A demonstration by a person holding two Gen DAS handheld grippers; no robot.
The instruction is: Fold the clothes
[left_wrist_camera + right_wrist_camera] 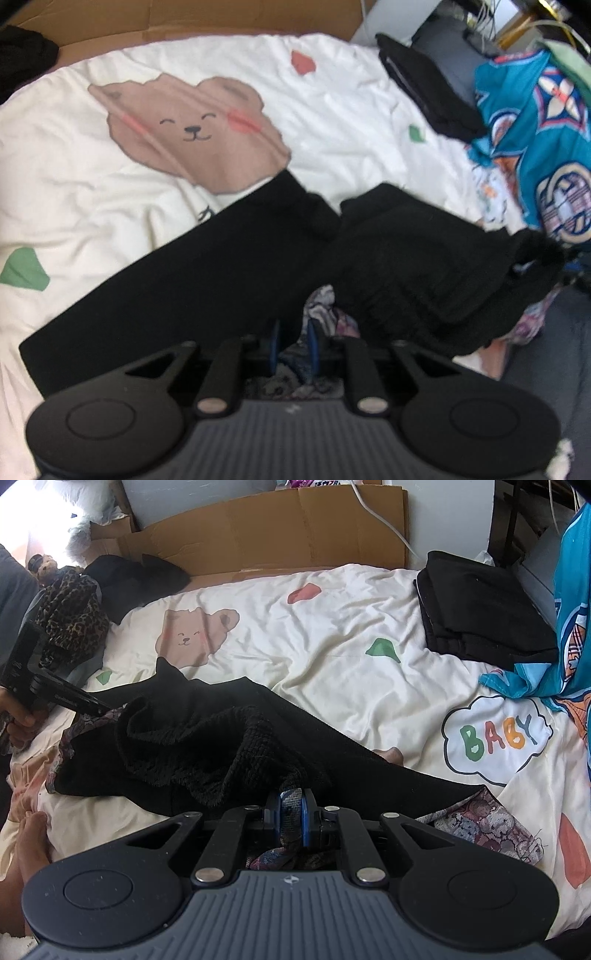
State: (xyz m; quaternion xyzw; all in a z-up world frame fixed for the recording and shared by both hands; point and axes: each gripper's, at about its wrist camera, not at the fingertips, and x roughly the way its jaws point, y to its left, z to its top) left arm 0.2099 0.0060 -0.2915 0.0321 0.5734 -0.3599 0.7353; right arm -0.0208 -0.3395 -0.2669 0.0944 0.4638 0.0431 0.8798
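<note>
A black garment [207, 738] with a patterned lining is spread in a loose heap across the cream bedsheet [332, 646], near the front edge of the bed, and it is held at two separated points so that the cloth can be stretched between them. The right gripper [291, 818] is closed on a fold of the patterned edge, which is seen pinched between the blue pads [306, 821]. The left gripper [293, 345] is placed at the opposite end of the garment; in the left wrist view its pads stand a little apart with patterned cloth between and below them, and it cannot be told with certainty whether the cloth is really clamped. The garment is probably held by the hem on both sides because in this way it can be lifted and laid flat before a fold is made. A folded black pile [480, 609] is kept at the far corner of the bed, presumably as the place for finished pieces, and a blue printed cloth [572, 627] lies beside it. The folding of this piece is judged to be at its beginning, as the knitted part is not yet smoothed.
</note>
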